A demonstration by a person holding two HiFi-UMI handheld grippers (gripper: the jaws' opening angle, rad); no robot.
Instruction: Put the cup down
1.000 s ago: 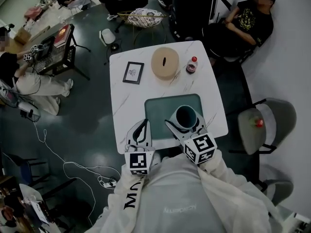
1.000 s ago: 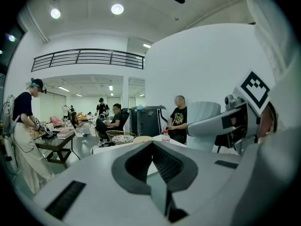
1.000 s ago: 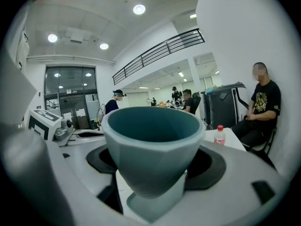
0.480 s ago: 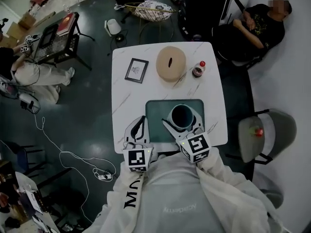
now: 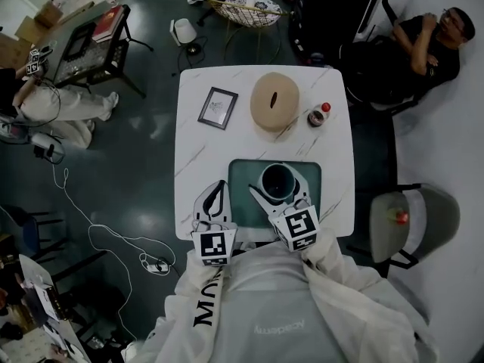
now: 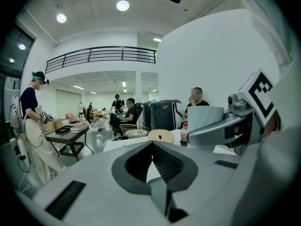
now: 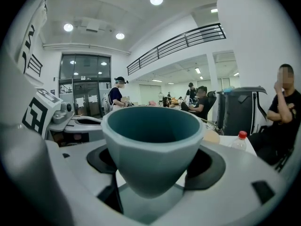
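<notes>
**Cup in right gripper, over the teal mat**

- Cup [image 7: 153,126]: teal, upright, mouth up, nothing visible inside. In the head view the cup [image 5: 278,181] sits over the near half of the teal mat [image 5: 246,174].
- Right gripper [image 7: 153,171]: jaws spread wide and clamped on the cup's lower walls, one pad each side. The head view shows the same, with the right gripper [image 5: 277,190] straddling the cup from the near side.
- Cup base vs mat: mat surface shows right under the base in the right gripper view. Can't tell whether it touches or hangs just above.
- Left gripper [image 6: 151,147]: jaw tips together, nothing between them. In the head view the left gripper [image 5: 215,197] is at the table's near edge, just left of the mat and apart from the cup.
- Table [image 5: 198,153]: white, marbled, square. The mat lies at the near centre.
- Far half of the table, left to right: a small dark picture frame [image 5: 218,108] lying flat, a round tan lidded box [image 5: 274,103] with a slot in the top, and a small bottle with a red cap [image 5: 318,116]. All are well apart from the cup.
- Around the table: grey chair [image 5: 414,216] on the right, wire basket [image 5: 242,9] on the floor beyond the table, a seated person [image 5: 432,45] at the top right.
</notes>
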